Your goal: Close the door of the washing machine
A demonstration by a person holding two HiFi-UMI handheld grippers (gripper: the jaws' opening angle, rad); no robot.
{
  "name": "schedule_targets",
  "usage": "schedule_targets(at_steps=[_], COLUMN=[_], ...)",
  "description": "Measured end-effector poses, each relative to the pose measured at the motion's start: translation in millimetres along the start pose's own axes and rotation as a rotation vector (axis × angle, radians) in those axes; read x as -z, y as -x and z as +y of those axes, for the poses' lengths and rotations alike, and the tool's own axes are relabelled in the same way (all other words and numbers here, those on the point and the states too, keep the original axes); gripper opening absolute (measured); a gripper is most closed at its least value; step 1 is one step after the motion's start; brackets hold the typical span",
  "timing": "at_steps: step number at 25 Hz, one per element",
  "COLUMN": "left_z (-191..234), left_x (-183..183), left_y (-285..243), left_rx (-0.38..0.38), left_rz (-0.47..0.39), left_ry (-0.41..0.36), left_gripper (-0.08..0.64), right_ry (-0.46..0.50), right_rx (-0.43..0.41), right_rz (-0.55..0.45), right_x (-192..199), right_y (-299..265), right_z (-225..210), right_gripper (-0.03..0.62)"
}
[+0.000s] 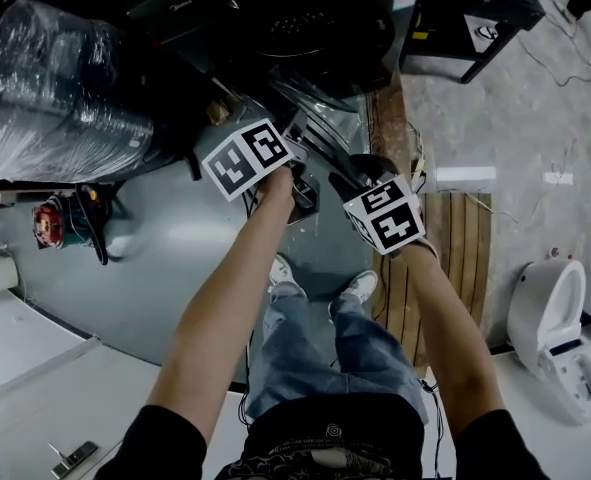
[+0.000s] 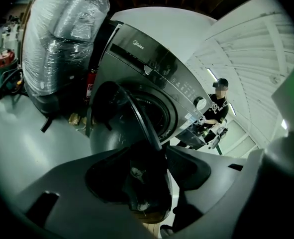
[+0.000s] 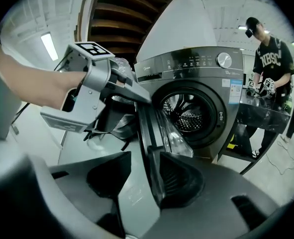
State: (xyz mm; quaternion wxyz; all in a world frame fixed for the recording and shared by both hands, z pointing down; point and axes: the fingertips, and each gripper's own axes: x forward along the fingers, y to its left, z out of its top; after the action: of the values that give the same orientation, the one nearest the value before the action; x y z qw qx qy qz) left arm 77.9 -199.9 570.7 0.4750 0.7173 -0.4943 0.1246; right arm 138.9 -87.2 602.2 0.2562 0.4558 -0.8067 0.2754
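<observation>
Right claw (image 3: 138,159) apart, door (image 3: 147,126) edge between

Bare forearms stretched forward, left gripper (image 1: 297,140) and right gripper (image 1: 348,174) close together (tilted downward), jaws apart

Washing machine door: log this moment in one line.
door: open | left claw: open, door rim between jaws | right claw: open, door rim between jaws | task: door not yet closed
</observation>
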Motion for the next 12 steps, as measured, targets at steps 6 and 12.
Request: schedule_targets(at_steps=[6,12], left_z=[-12.8,-26.5], left_x=[-4.4,-8.0], left_y=[-16.4,-38.7], left_rx=[0.001,0.053], left_rz=[-0.014,-0.029], left_ry=[0.025,0.061], left_gripper=[0.249,0.256], right_ry=[0.024,0.079], right_rx=[0.062,0.09], right_rz=[-0.015,0.004], right_x=[-4.3,-11.5], right_y=[-9.0,-9.9], right_z=[-29.6,-52.0], right_gripper=[0.076,0.069])
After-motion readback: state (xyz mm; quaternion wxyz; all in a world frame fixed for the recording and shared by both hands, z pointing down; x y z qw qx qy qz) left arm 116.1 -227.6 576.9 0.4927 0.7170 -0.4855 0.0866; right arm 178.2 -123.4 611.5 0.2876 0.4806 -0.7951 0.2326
